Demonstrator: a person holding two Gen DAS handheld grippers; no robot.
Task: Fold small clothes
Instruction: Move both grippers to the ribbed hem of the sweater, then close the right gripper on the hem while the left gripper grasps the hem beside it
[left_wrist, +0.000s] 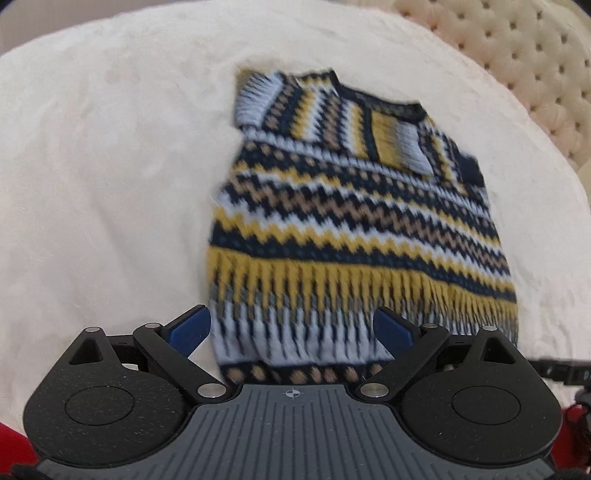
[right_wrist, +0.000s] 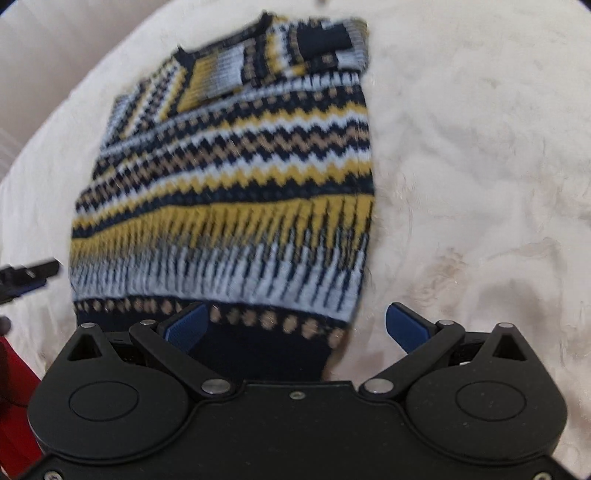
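A cream plush blanket (left_wrist: 110, 166) covers the whole working surface, which looks like a bed with a tufted headboard (left_wrist: 524, 55) at its far right corner. On it lies the knitted sweater (left_wrist: 354, 221), patterned in navy, mustard, tan and pale blue, flat on the blanket with its sleeves already turned in across the chest. Its long axis runs straight away from both cameras: collar at the far end, hem band at the near end, right in front of the fingers.

The left gripper (left_wrist: 291, 328) sits low over the hem's left half, its blue fingers (left_wrist: 190, 328) spread wide with nothing pinched between them. The right gripper (right_wrist: 297, 326) is at the hem's right corner, fingers (right_wrist: 184, 326) equally parted and empty; the navy hem band lies between and partly under them. Both are equally near. I judge the next move to be pinching the two hem corners and carrying them toward the collar.
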